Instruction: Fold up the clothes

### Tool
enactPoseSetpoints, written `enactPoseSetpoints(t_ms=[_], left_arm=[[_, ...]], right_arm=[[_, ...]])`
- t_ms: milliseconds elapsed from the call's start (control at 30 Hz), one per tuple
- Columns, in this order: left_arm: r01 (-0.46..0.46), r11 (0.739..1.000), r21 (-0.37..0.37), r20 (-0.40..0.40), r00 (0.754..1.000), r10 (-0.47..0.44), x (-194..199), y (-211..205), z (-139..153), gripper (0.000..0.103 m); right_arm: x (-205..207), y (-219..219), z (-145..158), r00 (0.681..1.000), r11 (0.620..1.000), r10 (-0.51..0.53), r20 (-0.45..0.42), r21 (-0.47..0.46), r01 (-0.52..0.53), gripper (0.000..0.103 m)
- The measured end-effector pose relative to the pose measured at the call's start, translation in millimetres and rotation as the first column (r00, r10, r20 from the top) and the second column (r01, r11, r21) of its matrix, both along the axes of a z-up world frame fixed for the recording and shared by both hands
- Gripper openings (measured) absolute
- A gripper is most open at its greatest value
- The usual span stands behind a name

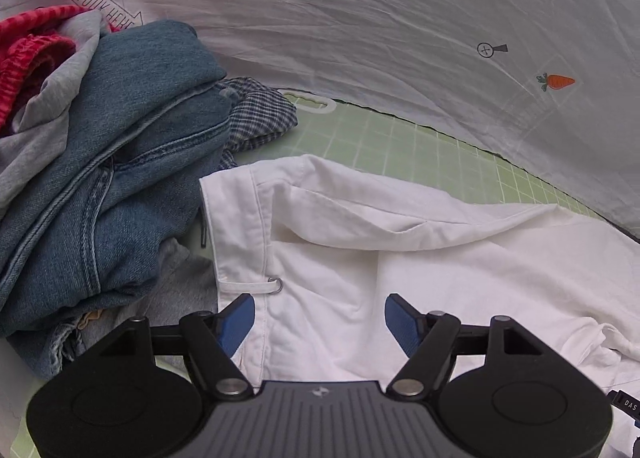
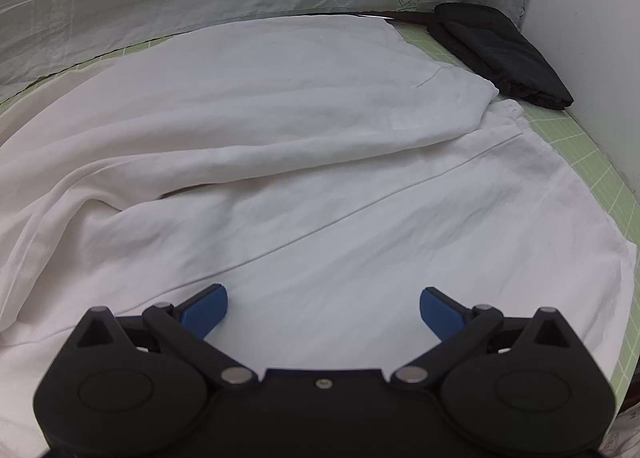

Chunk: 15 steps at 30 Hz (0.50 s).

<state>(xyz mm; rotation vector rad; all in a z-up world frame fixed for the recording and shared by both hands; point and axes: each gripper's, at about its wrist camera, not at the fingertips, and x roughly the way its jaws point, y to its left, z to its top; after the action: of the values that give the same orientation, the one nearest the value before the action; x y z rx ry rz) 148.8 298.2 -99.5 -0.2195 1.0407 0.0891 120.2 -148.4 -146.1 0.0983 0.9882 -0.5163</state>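
Both jaws stand wide with nothing between them. The left gripper (image 1: 320, 318) hangs over the waistband end of the white trousers (image 1: 400, 258), near a belt loop; the right gripper (image 2: 324, 310) hangs over a leg, close to the seam. The trousers lie spread on the green mat (image 1: 400, 138), one leg lapped over the other. For a clean fold, pinch hem and waistband edges, not loose middle cloth. A pile of jeans (image 1: 120, 158) crowds the mat's left edge; a folded black garment (image 2: 504, 54) sits at its far right corner.
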Motion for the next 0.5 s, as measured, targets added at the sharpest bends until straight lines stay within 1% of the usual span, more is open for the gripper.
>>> enactPoseSetpoints(t_ms=[100, 167, 267, 300, 400, 467, 500], left_arm=[[0.040, 0.999, 0.027, 0.029, 0.999, -0.040, 9.7, -9.3, 4.9, 0.073], [0.070, 0.997, 0.031, -0.003, 0.998, -0.070, 21.3, -19.5, -7.6, 0.073], [0.099, 0.995, 0.012, -0.032, 0.995, -0.098, 44.2, -28.4, -24.8, 0.073], [0.110, 0.994, 0.004, -0.034, 0.993, -0.110, 54.6, -30.5, -30.6, 0.073], [0.149, 0.989, 0.016, -0.026, 0.989, -0.149, 84.2, -34.3, -41.9, 0.073], [0.141, 0.989, 0.049, -0.027, 0.990, -0.140, 105.6, -32.1, -46.7, 0.073], [0.133, 0.990, 0.052, -0.023, 0.991, -0.132, 116.4, -27.9, -48.8, 0.073]], right_arm=[[-0.4, 0.0, -0.4, 1.000, 1.000, -0.001, 0.003, 0.003, 0.001, 0.103], [-0.5, -0.6, -0.5, 1.000, 1.000, 0.004, 0.004, 0.001, -0.004, 0.103], [-0.6, -0.2, -0.6, 1.000, 1.000, 0.010, 0.004, -0.003, -0.010, 0.103], [-0.7, 0.0, -0.6, 1.000, 1.000, 0.012, 0.004, -0.004, -0.012, 0.103], [1.1, 0.9, -0.5, 1.000, 1.000, 0.021, -0.001, -0.014, -0.021, 0.103], [3.4, 4.1, -0.1, 0.999, 0.999, 0.033, -0.010, -0.034, -0.034, 0.103], [4.5, 5.9, 0.1, 0.999, 0.998, 0.040, -0.015, -0.044, -0.040, 0.103]])
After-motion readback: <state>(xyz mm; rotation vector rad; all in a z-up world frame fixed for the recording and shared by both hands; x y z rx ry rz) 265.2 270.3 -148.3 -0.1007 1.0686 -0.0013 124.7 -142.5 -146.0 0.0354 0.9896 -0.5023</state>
